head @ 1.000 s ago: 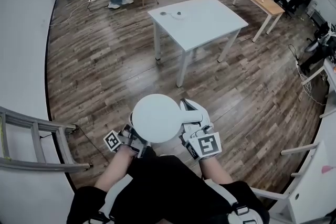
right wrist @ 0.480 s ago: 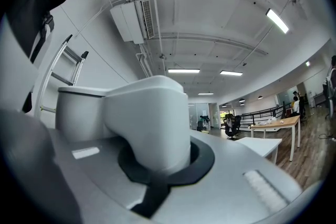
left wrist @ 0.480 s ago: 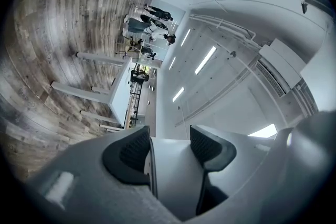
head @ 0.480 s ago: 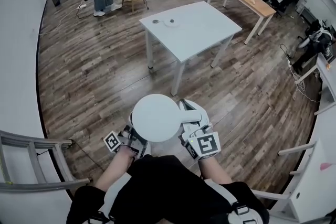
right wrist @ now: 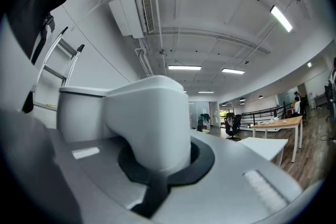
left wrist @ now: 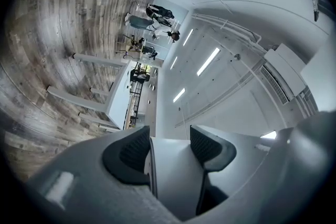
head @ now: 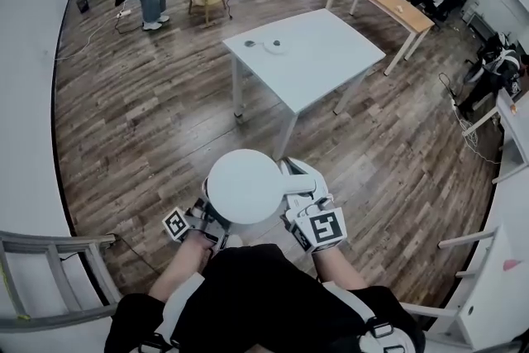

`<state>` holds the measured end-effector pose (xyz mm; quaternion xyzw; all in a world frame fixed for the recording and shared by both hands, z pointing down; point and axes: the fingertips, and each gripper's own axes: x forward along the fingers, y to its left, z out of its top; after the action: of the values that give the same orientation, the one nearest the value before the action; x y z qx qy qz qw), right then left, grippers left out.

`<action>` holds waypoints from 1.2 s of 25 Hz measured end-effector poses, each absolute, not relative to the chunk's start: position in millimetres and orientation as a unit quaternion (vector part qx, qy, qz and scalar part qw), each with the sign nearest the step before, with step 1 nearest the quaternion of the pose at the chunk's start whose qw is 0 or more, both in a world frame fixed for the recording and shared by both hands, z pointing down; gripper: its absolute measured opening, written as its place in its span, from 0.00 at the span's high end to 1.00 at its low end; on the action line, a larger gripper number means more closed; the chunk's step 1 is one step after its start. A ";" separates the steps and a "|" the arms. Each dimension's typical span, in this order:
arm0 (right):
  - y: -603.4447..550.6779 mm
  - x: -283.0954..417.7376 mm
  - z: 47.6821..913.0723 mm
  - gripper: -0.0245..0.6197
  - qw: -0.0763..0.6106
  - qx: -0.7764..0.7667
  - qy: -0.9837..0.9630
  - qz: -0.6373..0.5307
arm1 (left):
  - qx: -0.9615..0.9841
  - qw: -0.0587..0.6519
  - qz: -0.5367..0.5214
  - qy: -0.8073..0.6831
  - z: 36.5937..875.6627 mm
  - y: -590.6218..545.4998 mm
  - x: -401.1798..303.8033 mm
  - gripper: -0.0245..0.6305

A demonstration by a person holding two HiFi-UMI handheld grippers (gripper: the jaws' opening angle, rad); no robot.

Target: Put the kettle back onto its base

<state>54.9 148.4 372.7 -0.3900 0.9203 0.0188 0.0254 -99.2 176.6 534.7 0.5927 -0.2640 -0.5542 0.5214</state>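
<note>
Right gripper point(head: 302, 196) clamped shut on the handle point(head: 302, 179) of the white kettle point(head: 245, 186). Left gripper point(head: 205, 219) closed on a white part of the kettle's opposite side, with both pads bearing on it. Kettle is held lid-up close in front of the person's torso, over bare wood-plank floor point(head: 149, 120). White table point(head: 339, 54) stands ahead, well apart, one corner turned toward the kettle. A small round base point(head: 276, 46) sits near the table's far-left edge. Open floor lies between kettle and table. An aluminium ladder point(head: 50, 248) stands at lower left against the wall, to the side.
</note>
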 end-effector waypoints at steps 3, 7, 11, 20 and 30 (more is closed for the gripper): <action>140.0 42.3 373.9 0.95 0.030 -0.393 0.919 0.025 | 0.597 0.526 -0.547 -0.261 535.9 163.7 -111.4 0.60; 132.8 25.3 367.4 0.95 0.033 -0.402 0.915 0.022 | 0.602 0.531 -0.540 -0.251 534.0 150.6 -125.5 0.60; 117.5 21.9 376.9 0.95 0.023 -0.419 0.907 0.019 | 0.600 0.542 -0.534 -0.248 542.4 136.7 -131.5 0.60; 67.2 15.2 383.2 0.95 0.033 -0.414 0.910 0.012 | 0.594 0.541 -0.541 -0.249 546.6 89.1 -140.0 0.60; -16.5 12.1 377.3 0.95 0.039 -0.394 0.918 0.019 | 0.592 0.524 -0.554 -0.260 542.9 10.0 -142.3 0.60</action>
<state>12.1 -16.5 377.3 -0.3936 0.9183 0.0188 0.0386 -142.3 10.0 542.9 0.5925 -0.2597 -0.5537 0.5244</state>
